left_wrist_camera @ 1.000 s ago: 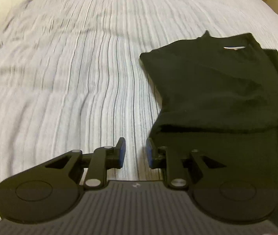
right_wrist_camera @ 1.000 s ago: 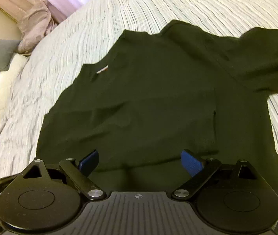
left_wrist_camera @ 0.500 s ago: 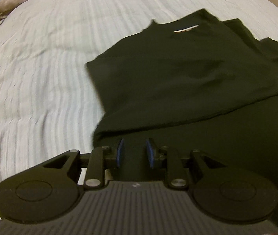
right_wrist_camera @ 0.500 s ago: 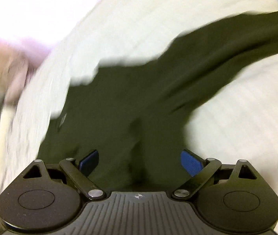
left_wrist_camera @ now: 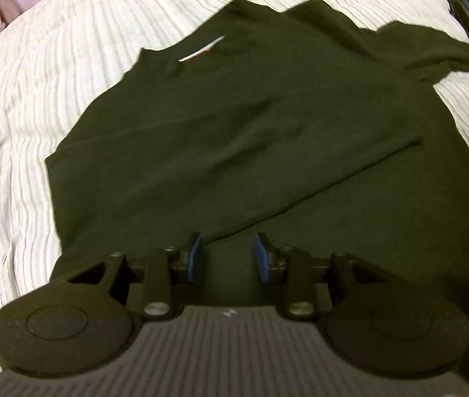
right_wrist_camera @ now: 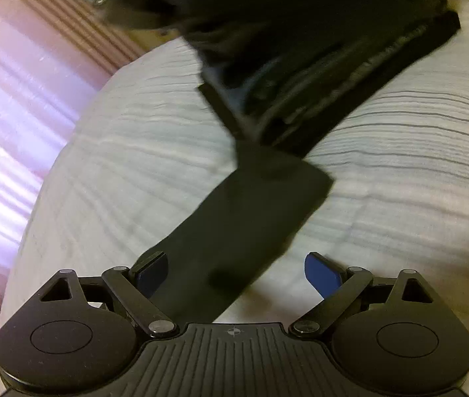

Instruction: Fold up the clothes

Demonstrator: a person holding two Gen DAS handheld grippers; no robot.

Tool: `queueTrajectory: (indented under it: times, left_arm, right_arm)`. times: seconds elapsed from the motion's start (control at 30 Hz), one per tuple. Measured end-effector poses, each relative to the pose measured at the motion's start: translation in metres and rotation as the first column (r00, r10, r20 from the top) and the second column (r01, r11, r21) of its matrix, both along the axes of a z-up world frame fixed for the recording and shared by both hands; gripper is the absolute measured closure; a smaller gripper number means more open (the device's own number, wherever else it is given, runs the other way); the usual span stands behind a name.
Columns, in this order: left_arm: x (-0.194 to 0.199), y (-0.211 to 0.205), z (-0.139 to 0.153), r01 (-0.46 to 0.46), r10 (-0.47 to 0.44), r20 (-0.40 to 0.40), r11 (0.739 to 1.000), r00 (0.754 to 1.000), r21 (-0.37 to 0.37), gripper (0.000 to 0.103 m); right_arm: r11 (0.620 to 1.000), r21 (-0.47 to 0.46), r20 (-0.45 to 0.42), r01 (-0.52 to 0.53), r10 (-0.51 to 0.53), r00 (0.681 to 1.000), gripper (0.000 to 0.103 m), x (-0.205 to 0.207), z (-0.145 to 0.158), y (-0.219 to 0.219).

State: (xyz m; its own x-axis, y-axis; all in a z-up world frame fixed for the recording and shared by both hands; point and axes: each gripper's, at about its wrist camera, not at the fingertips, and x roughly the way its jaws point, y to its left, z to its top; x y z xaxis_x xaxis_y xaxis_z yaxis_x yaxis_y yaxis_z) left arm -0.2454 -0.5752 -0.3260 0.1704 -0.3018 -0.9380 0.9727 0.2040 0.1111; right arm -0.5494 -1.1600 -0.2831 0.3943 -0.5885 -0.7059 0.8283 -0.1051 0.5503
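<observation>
Left gripper point(left_wrist_camera: 229, 258): held low over the near part of the shirt, pointing along it toward the collar. Its blue pads point(left_wrist_camera: 195, 258) stand a moderate gap apart, with dark cloth showing in the gap. Whether they touch or pinch the cloth cannot be told.

Right gripper point(right_wrist_camera: 239, 273): spread wide, fingers angled far out, hovering above the sleeve. Nothing sits between its blue pads point(right_wrist_camera: 322, 273) except the sleeve lying below; no grip is visible.

Shirt point(left_wrist_camera: 234, 139): a dark, soft knit, lying on the bed with one side already folded across the body, making a long diagonal edge from lower centre to the right. A small white label point(left_wrist_camera: 201, 48) shows at the collar, on the far side.

Sleeve point(right_wrist_camera: 234, 228): a flat, roughly rectangular dark strip running diagonally away from the right gripper, its far end squared off and reaching a blurred pile of dark clothes point(right_wrist_camera: 317, 66).

Bedcover point(left_wrist_camera: 19, 132): pale, ribbed fabric with fine stripes, slightly rumpled.

Edges and room: wide bare bedcover lies to the left of the shirt and beside the sleeve on both sides. A pink curtain point(right_wrist_camera: 19, 82) hangs beyond the bed's far left edge in the right wrist view.
</observation>
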Motion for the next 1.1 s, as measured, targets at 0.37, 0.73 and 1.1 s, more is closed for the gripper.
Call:
queueTrajectory:
  times: [0.37, 0.73, 1.1]
  left_arm:
    - [-0.025, -0.015, 0.005, 0.071, -0.07, 0.004, 0.997, 0.998, -0.009, 0.071]
    - [0.014, 0.04, 0.032, -0.062, 0.059, -0.023, 0.991, 0.998, -0.115, 0.071]
    - [0.09, 0.144, 0.039, -0.251, 0.253, 0.005, 0.961, 0.967, -0.112, 0.071]
  right_arm:
    - [0.998, -0.052, 0.003, 0.016, -0.016, 1.0, 0.095, -0.012, 0.001, -0.028]
    - [0.584, -0.481, -0.231, -0.654, 0.635, 0.737, 0.094, 0.233, 0.163, 0.141]
    - [0.201, -0.279, -0.337, -0.939, 0.895, 0.292, 0.013, 0.37, 0.098, 0.322]
